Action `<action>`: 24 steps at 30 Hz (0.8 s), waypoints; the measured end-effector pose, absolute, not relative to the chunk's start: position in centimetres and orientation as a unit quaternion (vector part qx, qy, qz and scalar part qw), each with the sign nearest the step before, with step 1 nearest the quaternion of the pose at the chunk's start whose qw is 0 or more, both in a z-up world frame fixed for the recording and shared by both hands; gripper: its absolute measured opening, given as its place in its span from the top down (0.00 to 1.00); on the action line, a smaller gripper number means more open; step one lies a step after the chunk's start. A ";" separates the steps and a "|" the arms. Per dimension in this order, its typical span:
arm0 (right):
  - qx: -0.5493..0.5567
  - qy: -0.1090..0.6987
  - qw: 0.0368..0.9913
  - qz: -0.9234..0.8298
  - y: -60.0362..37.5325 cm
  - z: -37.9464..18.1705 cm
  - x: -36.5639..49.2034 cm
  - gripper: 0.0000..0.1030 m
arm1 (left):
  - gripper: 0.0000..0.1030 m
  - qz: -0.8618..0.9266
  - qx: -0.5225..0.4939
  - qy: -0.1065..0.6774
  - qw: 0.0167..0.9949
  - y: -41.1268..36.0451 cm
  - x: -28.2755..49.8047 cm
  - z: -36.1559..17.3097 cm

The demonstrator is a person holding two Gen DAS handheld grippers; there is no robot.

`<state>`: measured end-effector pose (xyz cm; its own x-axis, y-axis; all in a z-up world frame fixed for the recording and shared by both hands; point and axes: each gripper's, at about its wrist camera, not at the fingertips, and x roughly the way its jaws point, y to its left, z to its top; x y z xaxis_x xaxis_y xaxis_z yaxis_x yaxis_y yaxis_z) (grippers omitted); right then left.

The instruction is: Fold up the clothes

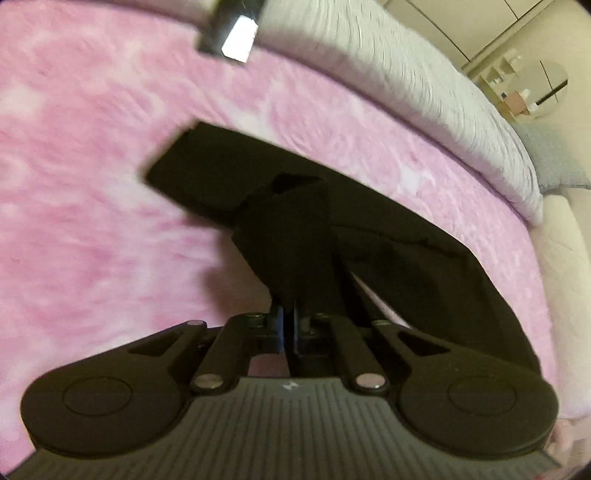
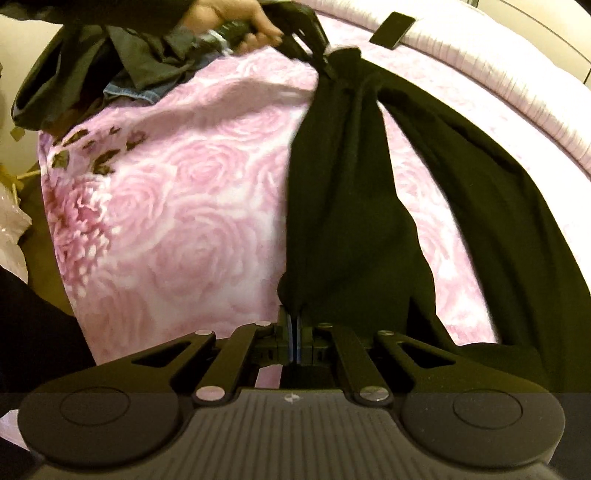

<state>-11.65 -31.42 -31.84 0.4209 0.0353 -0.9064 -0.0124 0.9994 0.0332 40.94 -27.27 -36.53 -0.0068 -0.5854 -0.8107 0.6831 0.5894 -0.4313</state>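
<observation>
Closest to my right lens, the right gripper has its jaws pressed together on a bunched fold of the black fabric garment; I can see only a thin sliver of the pads below the cloth, the tips themselves are buried in it. The garment is lifted and stretched above the pink rose-print blanket, running away from me to the left gripper, which pinches its far end. A hand grips that tool, cut off by the top edge.

From my left lens, the left gripper is likewise clamped on the black fabric garment; the cloth drapes over the fingertips and hides them. A flat part of the garment spreads on the pink rose-print blanket, which is smeared by blur here.

Further out, a dark rectangular phone lies at the blanket's far border, against the pale ribbed bedcover. A heap of dark clothing with some blue denim sits at the far left corner; I cannot separate its pieces. In the left view a grey pillow shows at the right, with blurred furniture behind it.
</observation>
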 end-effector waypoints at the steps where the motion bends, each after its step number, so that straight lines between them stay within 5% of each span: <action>1: 0.010 0.538 0.842 0.017 -31.1 -32.0 -11.3 0.98 | 0.98 -0.440 0.058 0.541 0.714 -25.7 40.8 -35.5; 8: -0.036 0.556 0.828 0.067 -27.9 -34.9 -10.6 0.95 | 0.91 -0.344 0.138 0.551 0.748 -16.8 39.5 -34.8; 12: -0.049 0.577 0.810 0.096 -25.9 -36.7 -10.8 0.82 | 0.84 -0.323 0.169 0.540 0.759 -14.7 38.2 -34.7; 14: -0.039 0.578 0.809 0.097 -25.6 -36.5 -11.5 0.81 | 0.75 -0.313 0.185 0.534 0.764 -13.7 37.5 -34.6; 18: -0.023 0.586 0.807 0.070 -25.9 -35.8 -13.6 0.62 | 0.51 -0.299 0.221 0.519 0.769 -12.5 36.1 -34.5; 20: -0.008 0.587 0.809 0.037 -26.8 -35.5 -14.7 0.54 | 0.51 -0.305 0.239 0.513 0.766 -13.8 35.2 -34.4; 24: 0.047 0.585 0.807 -0.063 -30.4 -34.5 -17.3 0.52 | 0.51 -0.348 0.253 0.492 0.757 -17.7 32.3 -33.3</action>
